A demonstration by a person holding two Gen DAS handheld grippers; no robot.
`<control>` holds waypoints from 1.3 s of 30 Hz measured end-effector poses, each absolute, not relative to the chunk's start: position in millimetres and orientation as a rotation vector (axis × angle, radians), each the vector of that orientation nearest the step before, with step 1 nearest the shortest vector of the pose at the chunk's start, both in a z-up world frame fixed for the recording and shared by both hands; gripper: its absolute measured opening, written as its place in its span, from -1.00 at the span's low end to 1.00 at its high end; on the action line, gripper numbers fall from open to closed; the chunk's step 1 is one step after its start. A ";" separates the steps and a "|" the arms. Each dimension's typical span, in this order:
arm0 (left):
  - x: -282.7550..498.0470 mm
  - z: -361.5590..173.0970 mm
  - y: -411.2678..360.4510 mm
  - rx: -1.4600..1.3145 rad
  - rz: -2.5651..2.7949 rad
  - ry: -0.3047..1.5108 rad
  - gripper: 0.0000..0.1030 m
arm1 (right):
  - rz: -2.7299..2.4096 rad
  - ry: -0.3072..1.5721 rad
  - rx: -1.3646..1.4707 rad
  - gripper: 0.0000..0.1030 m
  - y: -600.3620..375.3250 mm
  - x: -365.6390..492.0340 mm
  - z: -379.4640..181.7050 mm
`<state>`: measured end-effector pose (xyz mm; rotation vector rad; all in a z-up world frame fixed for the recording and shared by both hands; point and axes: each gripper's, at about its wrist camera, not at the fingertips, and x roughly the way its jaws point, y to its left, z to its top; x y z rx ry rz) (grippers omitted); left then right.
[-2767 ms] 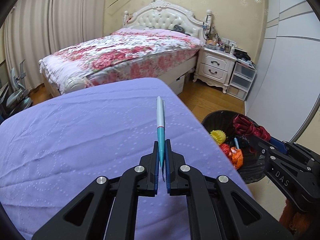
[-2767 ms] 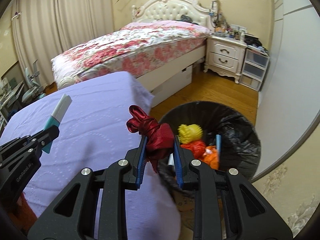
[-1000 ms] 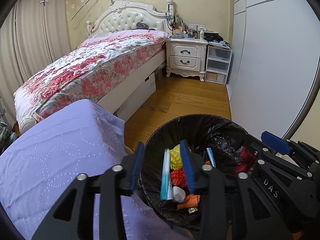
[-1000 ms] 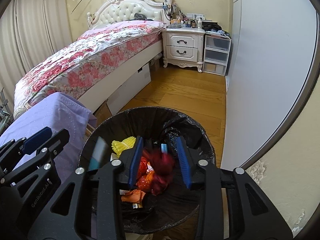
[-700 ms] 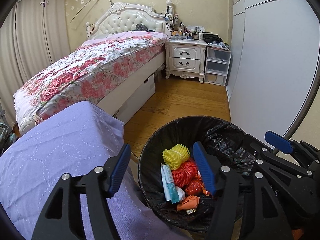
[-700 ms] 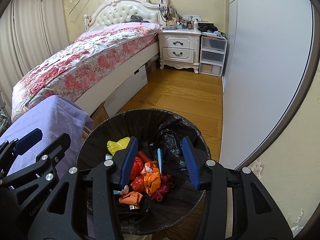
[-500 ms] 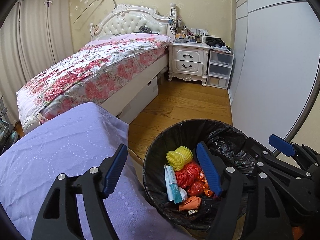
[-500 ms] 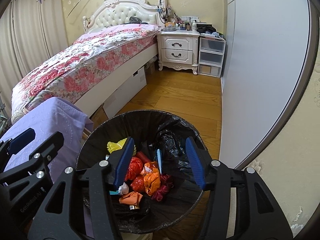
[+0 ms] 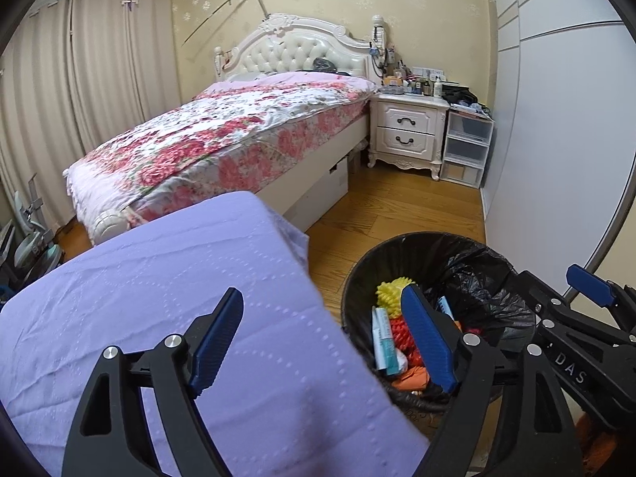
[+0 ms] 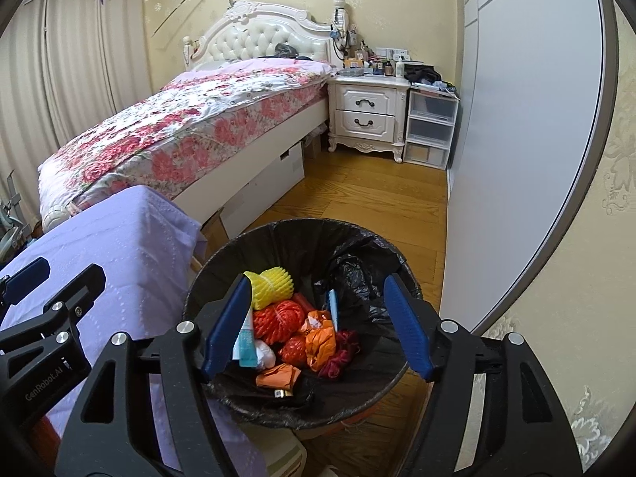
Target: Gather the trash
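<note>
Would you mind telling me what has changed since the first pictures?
The left gripper let go of the teal pen and the right gripper its dark red bundle; both now lie in the bin. Both grippers' fingers are opening, empty. The yellow and orange trash stayed put.

Trash heaped – inside bin.
</note>
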<state>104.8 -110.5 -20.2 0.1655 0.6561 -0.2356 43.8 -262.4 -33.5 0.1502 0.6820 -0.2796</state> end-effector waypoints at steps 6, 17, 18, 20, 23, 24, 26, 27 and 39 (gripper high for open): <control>81.6 -13.0 -83.2 0.156 -0.181 0.638 0.58 | -0.254 0.648 0.125 0.45 -241.8 22.8 -21.3; 47.1 -0.3 -36.6 0.091 -0.113 0.631 0.60 | -0.204 0.592 0.085 0.53 -209.4 -10.1 -2.6; 43.8 0.7 -34.2 0.089 -0.109 0.627 0.60 | -0.198 0.589 0.081 0.54 -206.0 -13.7 -1.4; 37.8 2.4 -29.9 0.087 -0.101 0.619 0.61 | -0.189 0.584 0.076 0.54 -200.7 -18.7 -0.7; 31.4 3.9 -23.1 0.077 -0.092 0.617 0.61 | -0.179 0.576 0.064 0.55 -193.7 -27.3 0.7; 30.1 3.4 -21.7 0.076 -0.090 0.617 0.61 | -0.177 0.573 0.062 0.55 -192.7 -29.5 1.0; 26.9 3.8 -19.1 0.076 -0.086 0.615 0.61 | -0.173 0.569 0.061 0.56 -189.8 -33.7 1.9; 25.8 3.9 -18.9 0.076 -0.085 0.614 0.61 | -0.173 0.567 0.062 0.56 -189.4 -35.2 2.3; 16.3 6.1 -15.9 0.069 -0.079 0.601 0.61 | -0.176 0.556 0.065 0.56 -189.4 -40.6 6.4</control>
